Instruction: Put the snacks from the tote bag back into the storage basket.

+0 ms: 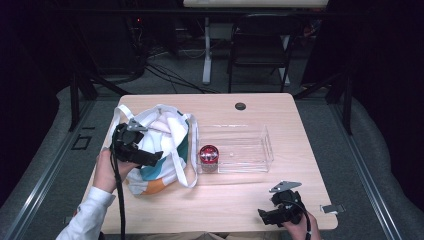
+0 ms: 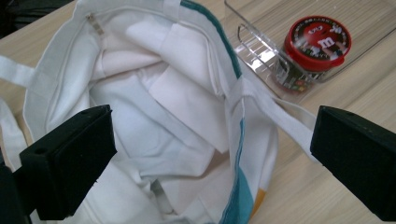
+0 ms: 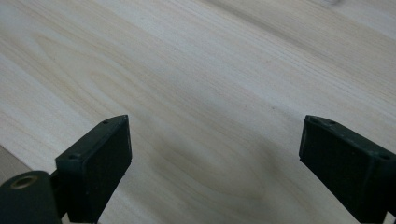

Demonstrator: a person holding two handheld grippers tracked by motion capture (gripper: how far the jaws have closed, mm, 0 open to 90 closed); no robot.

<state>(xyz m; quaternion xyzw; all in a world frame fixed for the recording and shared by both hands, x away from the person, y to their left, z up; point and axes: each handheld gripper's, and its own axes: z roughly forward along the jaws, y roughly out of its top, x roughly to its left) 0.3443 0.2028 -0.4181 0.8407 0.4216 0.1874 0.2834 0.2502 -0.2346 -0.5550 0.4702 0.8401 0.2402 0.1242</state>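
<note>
Hovering over the tote bag [image 1: 159,150], the left gripper [image 1: 152,159] sat far nearer it than the right gripper [image 1: 264,216]. From the left gripper view, jaws stood apart above the bag's mouth, candy jar [image 2: 312,50] beyond the bag in a clear tray [image 2: 261,18]. From the right gripper view, jaws gaped over bare table [image 3: 210,93].

On the table [image 1: 250,200], the bag [image 1: 160,150] lies at the left with the tray [image 1: 250,147] just beside it on the right, the jar [image 1: 209,156] stands in the tray's left end nearest the bag, and a chair [image 1: 260,45] stands behind the table.
</note>
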